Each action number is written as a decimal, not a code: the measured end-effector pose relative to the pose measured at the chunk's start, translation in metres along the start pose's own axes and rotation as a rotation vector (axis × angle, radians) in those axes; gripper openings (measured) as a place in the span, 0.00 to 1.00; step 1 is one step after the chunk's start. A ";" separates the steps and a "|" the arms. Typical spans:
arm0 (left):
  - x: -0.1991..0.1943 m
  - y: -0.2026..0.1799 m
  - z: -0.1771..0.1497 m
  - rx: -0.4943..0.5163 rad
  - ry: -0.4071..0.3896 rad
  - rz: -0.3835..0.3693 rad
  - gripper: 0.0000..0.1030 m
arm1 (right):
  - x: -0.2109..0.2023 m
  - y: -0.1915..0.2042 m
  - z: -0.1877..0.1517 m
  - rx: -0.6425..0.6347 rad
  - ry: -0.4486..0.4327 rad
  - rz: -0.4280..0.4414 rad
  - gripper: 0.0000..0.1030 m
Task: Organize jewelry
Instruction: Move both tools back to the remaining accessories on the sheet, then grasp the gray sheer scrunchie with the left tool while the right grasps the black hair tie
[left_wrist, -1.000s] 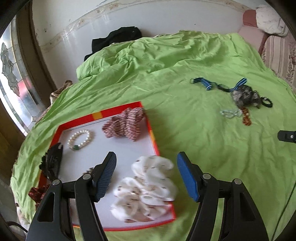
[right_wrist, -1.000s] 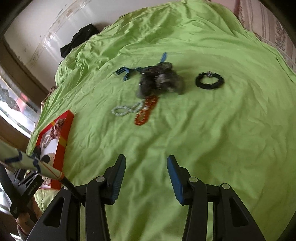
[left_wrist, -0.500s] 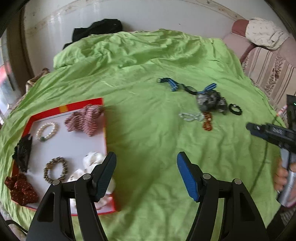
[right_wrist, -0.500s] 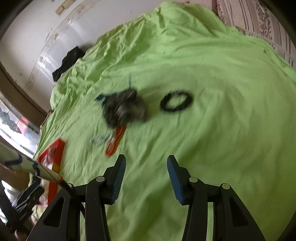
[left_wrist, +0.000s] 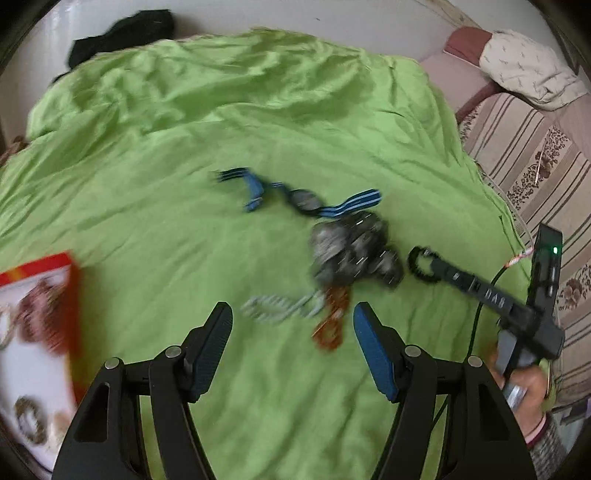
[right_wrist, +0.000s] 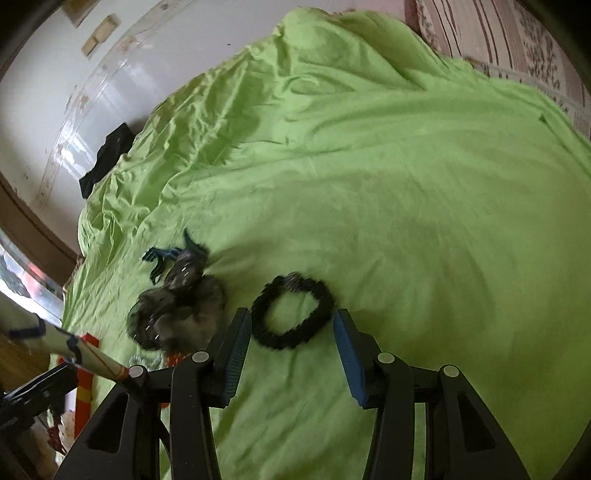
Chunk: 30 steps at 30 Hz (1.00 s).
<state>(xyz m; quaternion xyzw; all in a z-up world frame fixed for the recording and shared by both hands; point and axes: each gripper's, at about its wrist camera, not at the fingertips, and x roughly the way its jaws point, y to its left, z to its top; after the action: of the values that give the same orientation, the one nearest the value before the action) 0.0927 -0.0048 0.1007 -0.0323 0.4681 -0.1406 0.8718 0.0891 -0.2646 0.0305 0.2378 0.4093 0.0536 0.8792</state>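
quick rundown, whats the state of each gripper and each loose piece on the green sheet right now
left gripper: open, empty, above the sheet
right gripper: open, straddling the black bracelet
black bracelet: flat on the sheet, not gripped
orange bracelet: on the sheet, blurred
clear bead bracelet: on the sheet, blurred
grey scrunchie: bunched, loose
blue striped band: stretched out, loose

My left tongs (left_wrist: 292, 328) hang open over the green bedsheet (left_wrist: 258, 140), framing a clear bead bracelet (left_wrist: 277, 308) and an orange one (left_wrist: 332, 325). My right tongs (left_wrist: 430, 264) reach the black bracelet (left_wrist: 417, 264).
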 end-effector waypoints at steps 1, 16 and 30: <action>0.012 -0.007 0.008 -0.007 0.011 -0.027 0.65 | 0.003 -0.004 0.001 0.011 0.002 0.011 0.49; 0.091 -0.054 0.031 -0.005 0.158 -0.073 0.11 | 0.017 -0.003 0.006 -0.051 0.026 0.005 0.10; -0.086 0.002 -0.011 -0.052 -0.072 -0.109 0.10 | -0.038 0.026 -0.012 -0.070 -0.053 0.051 0.09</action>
<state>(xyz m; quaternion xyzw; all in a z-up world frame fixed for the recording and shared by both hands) 0.0389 0.0220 0.1638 -0.0853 0.4376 -0.1743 0.8780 0.0581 -0.2479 0.0627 0.2184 0.3778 0.0839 0.8958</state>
